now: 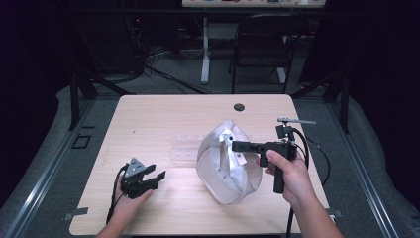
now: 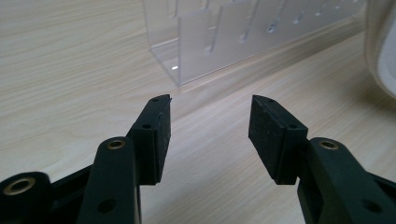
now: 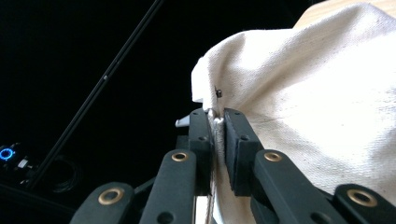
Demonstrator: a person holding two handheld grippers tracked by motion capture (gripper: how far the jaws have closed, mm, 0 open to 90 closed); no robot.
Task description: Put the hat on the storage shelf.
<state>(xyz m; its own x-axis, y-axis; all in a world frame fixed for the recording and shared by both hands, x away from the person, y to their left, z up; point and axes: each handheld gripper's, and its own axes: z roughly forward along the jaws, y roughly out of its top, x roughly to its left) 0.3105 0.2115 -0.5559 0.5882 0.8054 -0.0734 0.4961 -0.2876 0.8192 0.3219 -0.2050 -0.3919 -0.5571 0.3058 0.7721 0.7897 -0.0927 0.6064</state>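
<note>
A white cloth cap (image 1: 225, 166) stands crumpled on the wooden table (image 1: 158, 116), right of centre. My right gripper (image 1: 236, 145), held in a hand, reaches in from the right and is shut on the cap's edge. In the right gripper view its jaws (image 3: 218, 117) pinch a seam of the off-white fabric (image 3: 322, 102). My left gripper (image 1: 156, 174) rests low near the table's front left, open, holding nothing. In the left gripper view its jaws (image 2: 210, 119) point over bare wood toward a clear plastic rack (image 2: 219, 42), with the cap's edge (image 2: 384, 46) at far right.
The clear plastic rack (image 1: 184, 148) lies on the table just left of the cap. A dark round grommet (image 1: 239, 107) sits near the table's far edge. Beyond the table stand a black chair (image 1: 262, 44) and a white desk leg (image 1: 205, 49) among floor cables.
</note>
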